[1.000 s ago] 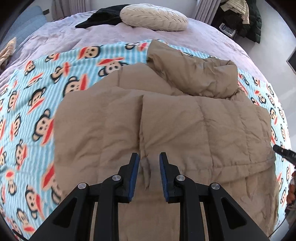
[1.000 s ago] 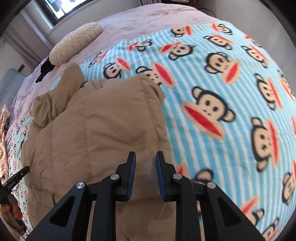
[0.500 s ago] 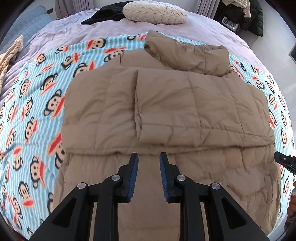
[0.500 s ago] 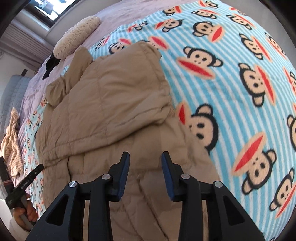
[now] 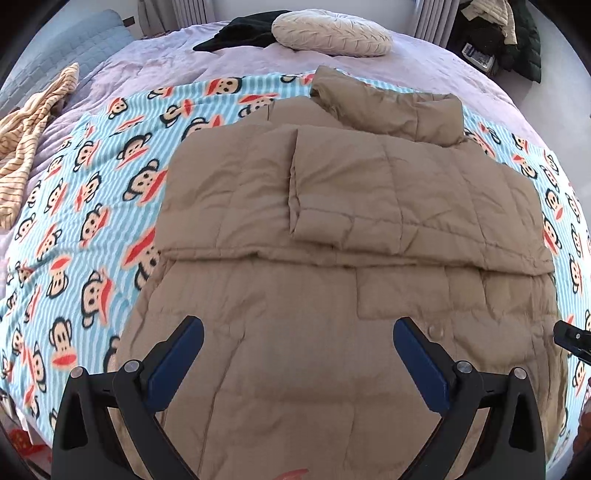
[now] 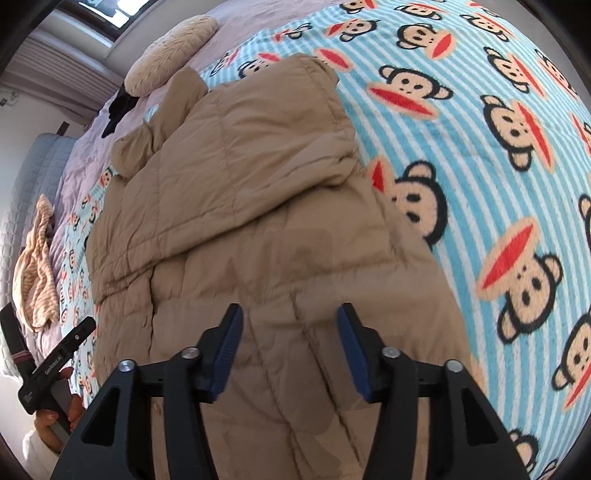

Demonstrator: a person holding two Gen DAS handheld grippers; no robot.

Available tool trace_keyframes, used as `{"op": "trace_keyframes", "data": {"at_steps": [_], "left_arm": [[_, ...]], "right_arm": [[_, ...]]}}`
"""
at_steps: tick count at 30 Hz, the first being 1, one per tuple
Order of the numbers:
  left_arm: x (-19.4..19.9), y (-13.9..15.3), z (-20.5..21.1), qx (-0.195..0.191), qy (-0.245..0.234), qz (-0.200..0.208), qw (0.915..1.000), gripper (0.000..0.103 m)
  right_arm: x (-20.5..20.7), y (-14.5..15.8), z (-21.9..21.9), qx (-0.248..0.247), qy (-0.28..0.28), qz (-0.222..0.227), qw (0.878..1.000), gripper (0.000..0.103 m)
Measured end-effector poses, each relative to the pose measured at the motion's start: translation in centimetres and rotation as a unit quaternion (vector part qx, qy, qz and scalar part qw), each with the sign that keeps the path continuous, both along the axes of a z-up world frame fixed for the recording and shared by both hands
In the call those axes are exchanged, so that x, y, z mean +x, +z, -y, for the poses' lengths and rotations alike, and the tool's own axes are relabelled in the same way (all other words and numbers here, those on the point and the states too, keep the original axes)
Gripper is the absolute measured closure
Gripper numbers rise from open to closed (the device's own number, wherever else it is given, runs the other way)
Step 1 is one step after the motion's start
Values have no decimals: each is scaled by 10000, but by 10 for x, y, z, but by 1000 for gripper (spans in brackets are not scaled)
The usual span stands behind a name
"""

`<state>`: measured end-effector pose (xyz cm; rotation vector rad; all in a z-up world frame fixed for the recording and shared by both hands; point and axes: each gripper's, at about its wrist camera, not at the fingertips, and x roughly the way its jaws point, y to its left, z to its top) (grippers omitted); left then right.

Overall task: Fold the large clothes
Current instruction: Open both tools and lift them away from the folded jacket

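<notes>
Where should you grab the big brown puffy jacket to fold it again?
Probably by the near bottom hem of the brown jacket, one corner per tool, coming from above. The sleeves already lie folded across the chest, and the lower half lies flat toward the left tool and right tool, both open above it, ready to lift toward the collar.

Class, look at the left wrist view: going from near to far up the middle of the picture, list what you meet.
left gripper → tan puffer jacket → its collar → monkey-print blanket → lilac bedspread → cream round cushion
</notes>
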<state>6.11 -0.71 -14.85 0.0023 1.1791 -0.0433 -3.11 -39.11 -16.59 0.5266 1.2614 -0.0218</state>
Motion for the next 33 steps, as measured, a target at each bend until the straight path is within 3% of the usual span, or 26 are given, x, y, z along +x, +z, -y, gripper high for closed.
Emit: {"op": "trace_keyframes", "data": {"at_steps": [3,13,15,20,23,33], "left_arm": [[-10,-3,0,65,-65,-77,9999,0],[-49,-8,-23,92,-261,-316,9991,0],[-62,-6,-33,71,-253,-340,9991,0],[-89,-2,-58,103,-208,-501,9985,0],[-108,3,-72,140,-233,-509,9983,0],[-149,14,-109,62,-217,-590,9980,0]], "right_arm": [[-12,0,-5,63,-37,28,10000,22],[-55,-7,-34,103,-361,-44,9993,21],[-61,-7,-43,82,-359,-61,9993,10],[-83,2,-65,178,-491,-30,9986,10],[-96,6,-74,173,-608,-49,9980,0],[-142,21,-101,451,-831,-148,9954,0]]}}
